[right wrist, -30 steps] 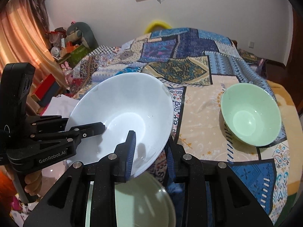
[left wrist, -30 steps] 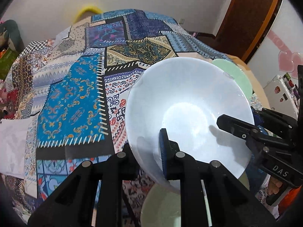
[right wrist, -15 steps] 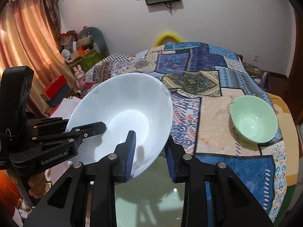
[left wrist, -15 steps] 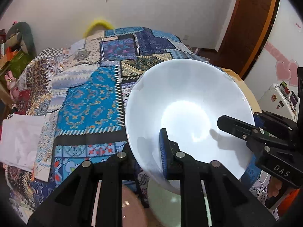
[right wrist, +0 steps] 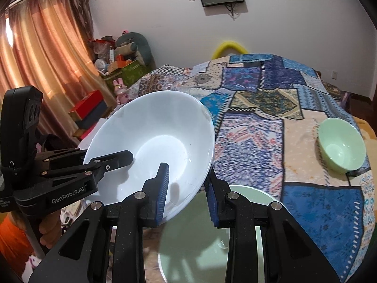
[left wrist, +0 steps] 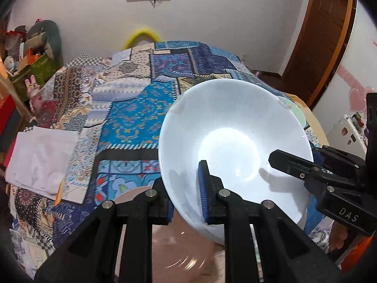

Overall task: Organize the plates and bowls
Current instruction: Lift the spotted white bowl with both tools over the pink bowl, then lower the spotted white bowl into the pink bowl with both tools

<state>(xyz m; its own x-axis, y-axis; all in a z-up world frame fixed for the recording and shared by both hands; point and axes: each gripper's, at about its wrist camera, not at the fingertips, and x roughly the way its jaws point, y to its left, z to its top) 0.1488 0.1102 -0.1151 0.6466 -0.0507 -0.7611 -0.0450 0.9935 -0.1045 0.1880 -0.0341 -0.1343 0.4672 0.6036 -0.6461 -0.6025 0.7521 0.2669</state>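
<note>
A large white bowl [left wrist: 235,141] is held in the air by both grippers, tilted. My left gripper [left wrist: 186,188] is shut on its near rim, one blue pad inside, one outside. My right gripper [right wrist: 187,188] is shut on the opposite rim; it shows in the left wrist view [left wrist: 313,165] at the right. The bowl fills the middle left of the right wrist view [right wrist: 150,146]. A small green bowl [right wrist: 340,148] stands on the patchwork cloth at the right. A green plate [right wrist: 207,235] lies below the right gripper. A pinkish plate [left wrist: 165,247] lies below the left gripper.
The patchwork cloth [left wrist: 132,118] covers a table. A white folded cloth [left wrist: 40,158] lies at its left edge. Boxes and toys [right wrist: 113,70] stand by the curtain. A wooden door [left wrist: 318,35] is at the right.
Both grippers have lifted the white bowl and drawn it back toward me. The green bowl has receded, and the green and pinkish plates have come into view below.
</note>
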